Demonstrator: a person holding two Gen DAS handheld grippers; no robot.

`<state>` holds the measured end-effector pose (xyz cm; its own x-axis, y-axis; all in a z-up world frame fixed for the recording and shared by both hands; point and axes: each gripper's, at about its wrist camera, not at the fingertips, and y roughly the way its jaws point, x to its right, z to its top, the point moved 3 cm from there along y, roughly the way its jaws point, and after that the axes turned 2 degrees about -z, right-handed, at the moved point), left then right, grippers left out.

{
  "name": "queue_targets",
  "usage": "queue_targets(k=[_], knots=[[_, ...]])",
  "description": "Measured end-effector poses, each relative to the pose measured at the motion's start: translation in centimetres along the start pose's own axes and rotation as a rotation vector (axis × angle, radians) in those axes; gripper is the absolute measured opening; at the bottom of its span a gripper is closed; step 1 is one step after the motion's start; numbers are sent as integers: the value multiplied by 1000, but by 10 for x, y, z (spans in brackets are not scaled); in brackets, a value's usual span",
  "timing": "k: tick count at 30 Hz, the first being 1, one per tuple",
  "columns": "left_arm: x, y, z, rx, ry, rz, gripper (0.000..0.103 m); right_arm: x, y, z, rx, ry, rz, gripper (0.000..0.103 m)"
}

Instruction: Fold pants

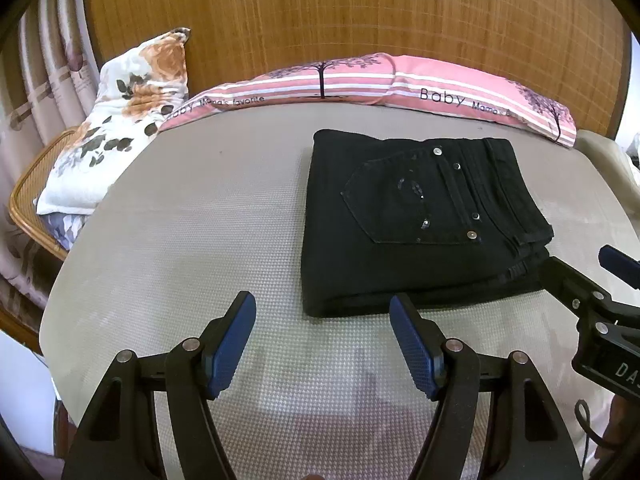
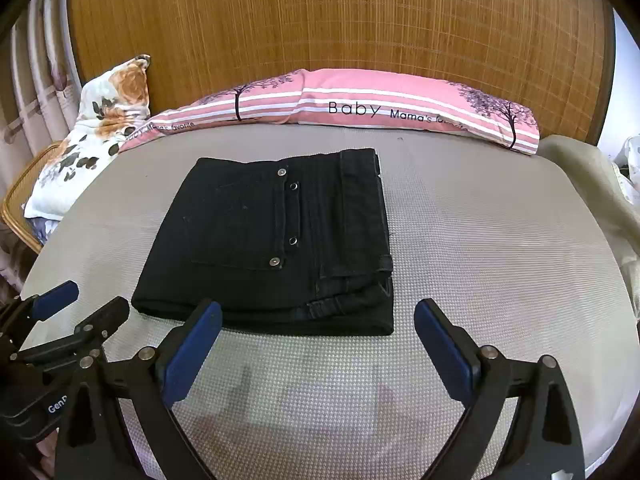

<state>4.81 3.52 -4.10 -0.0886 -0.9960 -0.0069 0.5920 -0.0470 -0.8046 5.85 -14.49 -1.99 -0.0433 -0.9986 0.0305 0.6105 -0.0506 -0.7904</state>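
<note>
Black pants (image 1: 420,224) lie folded into a compact rectangle on the grey mattress (image 1: 192,240), back pocket and metal studs facing up. They also show in the right wrist view (image 2: 276,248). My left gripper (image 1: 322,308) is open and empty, just in front of the pants' near edge, above the mattress. My right gripper (image 2: 318,316) is open and empty, its fingertips at the pants' near edge. The right gripper also shows at the right edge of the left wrist view (image 1: 584,276), and the left gripper shows at the left edge of the right wrist view (image 2: 92,300).
A long pink striped pillow (image 2: 360,108) lies along the woven headboard (image 2: 340,20). A floral pillow (image 1: 120,120) rests at the back left over a rattan chair (image 1: 28,196). Curtains (image 1: 44,60) hang at left. A pale cloth (image 2: 592,176) lies at the right edge.
</note>
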Motion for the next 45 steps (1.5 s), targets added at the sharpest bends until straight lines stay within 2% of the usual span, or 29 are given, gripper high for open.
queue_targets(k=[45], knots=[[6, 7, -5, -29, 16, -2, 70, 1, 7, -10, -33, 5, -9, 95]])
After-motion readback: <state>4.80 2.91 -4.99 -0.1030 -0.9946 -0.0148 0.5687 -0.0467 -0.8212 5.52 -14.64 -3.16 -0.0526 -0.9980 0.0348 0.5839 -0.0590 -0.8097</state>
